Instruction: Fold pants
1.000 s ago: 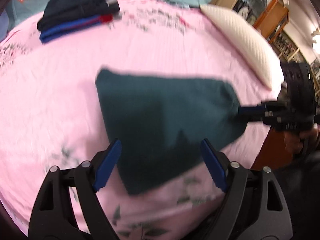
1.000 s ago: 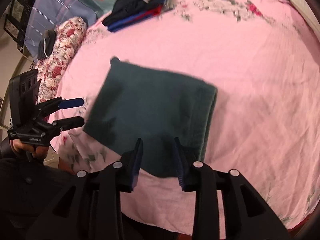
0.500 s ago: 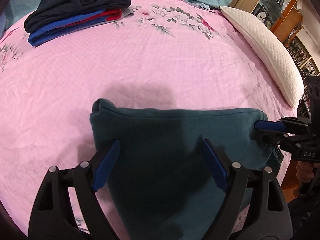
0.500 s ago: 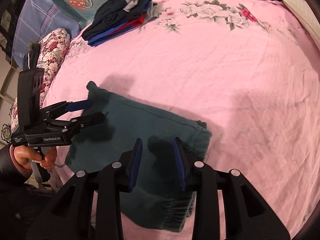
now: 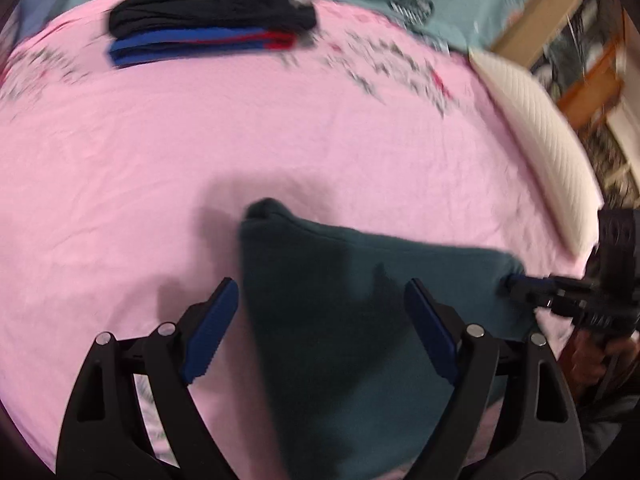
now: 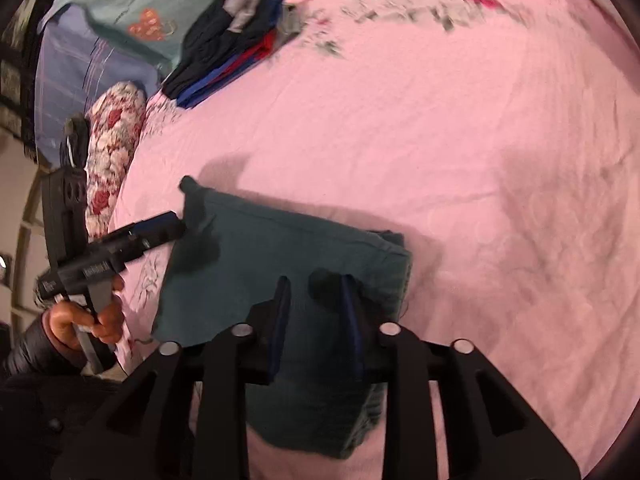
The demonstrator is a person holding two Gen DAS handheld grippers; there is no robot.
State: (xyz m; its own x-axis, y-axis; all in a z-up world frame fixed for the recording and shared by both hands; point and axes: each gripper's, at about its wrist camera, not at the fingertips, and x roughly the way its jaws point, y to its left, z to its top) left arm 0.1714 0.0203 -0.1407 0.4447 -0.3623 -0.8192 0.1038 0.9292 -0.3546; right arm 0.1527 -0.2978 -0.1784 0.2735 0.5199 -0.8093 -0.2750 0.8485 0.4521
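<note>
Teal pants (image 5: 360, 320) lie folded on the pink sheet (image 5: 200, 140), at the near edge of the bed. In the left wrist view the left gripper (image 5: 322, 316) hangs over them with its blue pads spread wide, gripping nothing. At 3 o'clock the right gripper (image 5: 516, 282) touches the pants' end; its own view shows the pads (image 6: 348, 300) a narrow gap apart above the cloth (image 6: 248, 280). A clothes stack (image 5: 208, 28) sits at 11 o'clock, a white pillow (image 5: 540, 152) at 2 o'clock.
</note>
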